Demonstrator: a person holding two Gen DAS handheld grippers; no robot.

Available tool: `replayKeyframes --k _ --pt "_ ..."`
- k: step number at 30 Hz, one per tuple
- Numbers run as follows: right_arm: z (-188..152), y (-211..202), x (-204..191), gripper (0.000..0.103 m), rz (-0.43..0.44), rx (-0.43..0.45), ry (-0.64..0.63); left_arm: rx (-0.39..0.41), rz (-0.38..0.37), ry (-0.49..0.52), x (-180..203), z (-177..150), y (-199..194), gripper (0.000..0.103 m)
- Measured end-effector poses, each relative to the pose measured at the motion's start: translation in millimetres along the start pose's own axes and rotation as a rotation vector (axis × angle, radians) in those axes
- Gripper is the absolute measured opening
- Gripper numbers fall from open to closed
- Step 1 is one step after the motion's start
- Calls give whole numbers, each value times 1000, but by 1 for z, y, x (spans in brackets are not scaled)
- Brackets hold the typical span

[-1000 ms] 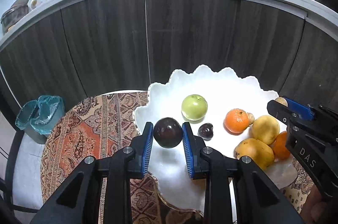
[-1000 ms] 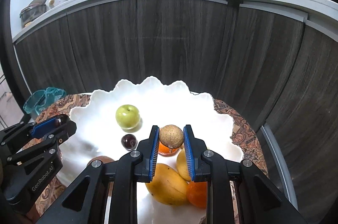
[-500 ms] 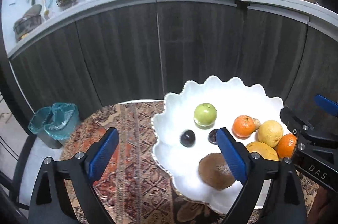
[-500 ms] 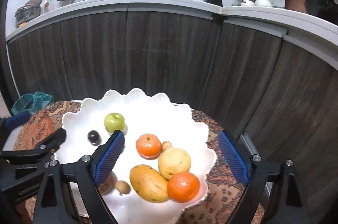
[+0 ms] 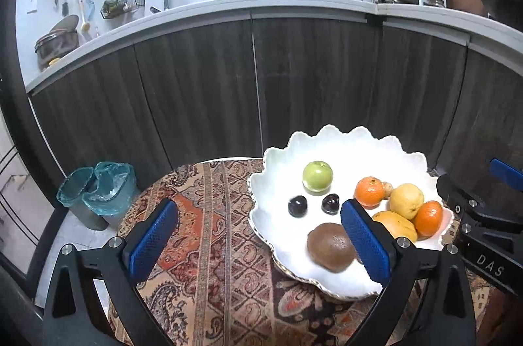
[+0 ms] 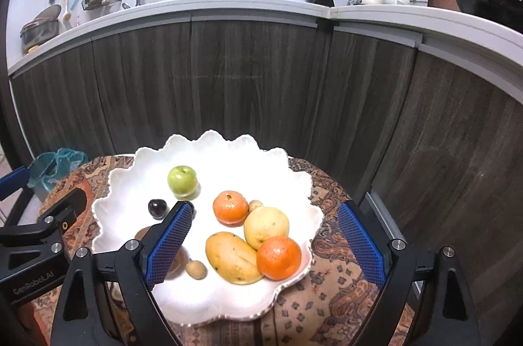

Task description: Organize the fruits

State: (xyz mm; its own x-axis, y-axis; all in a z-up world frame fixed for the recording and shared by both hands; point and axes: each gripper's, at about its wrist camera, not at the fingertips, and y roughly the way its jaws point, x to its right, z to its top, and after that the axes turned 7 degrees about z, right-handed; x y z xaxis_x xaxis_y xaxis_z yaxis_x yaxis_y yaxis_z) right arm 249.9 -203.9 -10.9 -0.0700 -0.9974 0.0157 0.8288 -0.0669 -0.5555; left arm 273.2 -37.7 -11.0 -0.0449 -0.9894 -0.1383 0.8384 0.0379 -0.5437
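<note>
Hovering above a white scalloped plate [image 6: 294,182] of fruit, both hand-held grippers are empty. The left hand-held gripper [image 5: 258,243] is opening wide, with a brown kiwi [image 5: 330,246] lying just inside its right finger. The right hand-held gripper [image 6: 266,243] is standing open over a mango [image 6: 232,257], a lemon [image 6: 266,226] and two oranges [image 6: 230,207].

Fruits rest on a scalloped white platter [image 6: 287,169]: green apple [image 6: 182,180] at eleven o'clock, mango [image 6: 232,257] and oranges [image 6: 278,257] near five.
</note>
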Motion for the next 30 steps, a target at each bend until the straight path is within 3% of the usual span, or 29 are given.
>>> replayKeyframes --k 18,30 --pt "-15 -91 5 96 -32 90 27 68 3 -38 -16 -23 -90 103" --pt "-36 -130 3 96 -23 111 47 77 -15 -69 -29 -45 -127 103"
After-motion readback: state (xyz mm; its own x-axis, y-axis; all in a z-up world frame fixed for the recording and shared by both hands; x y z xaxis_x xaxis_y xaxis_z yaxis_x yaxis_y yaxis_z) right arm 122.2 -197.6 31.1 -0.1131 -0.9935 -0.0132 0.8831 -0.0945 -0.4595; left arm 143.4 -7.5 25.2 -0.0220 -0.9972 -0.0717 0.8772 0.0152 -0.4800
